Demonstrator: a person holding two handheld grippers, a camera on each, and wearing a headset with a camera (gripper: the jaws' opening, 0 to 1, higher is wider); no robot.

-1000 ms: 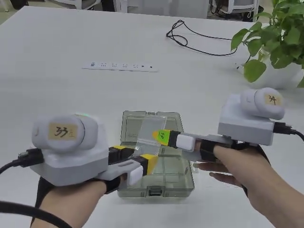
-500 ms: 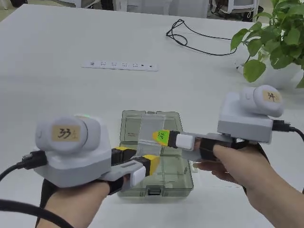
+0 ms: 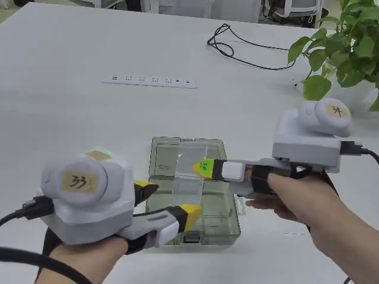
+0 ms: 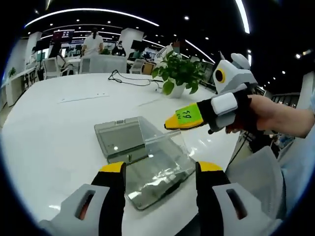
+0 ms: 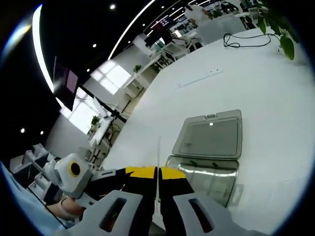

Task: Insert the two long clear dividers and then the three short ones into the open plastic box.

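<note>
Where right gripper clamps, divider (clear) overhangs box.

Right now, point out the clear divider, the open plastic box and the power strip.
clear divider [image 4: 165, 147], left gripper view, middle of the sheet.
open plastic box [image 3: 222, 234], head view, front wall.
power strip [image 3: 151, 81], head view, its middle.

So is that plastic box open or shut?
Open. The plastic box has its lid lying flat back on the table; the right gripper holds a clear divider over it.
</note>
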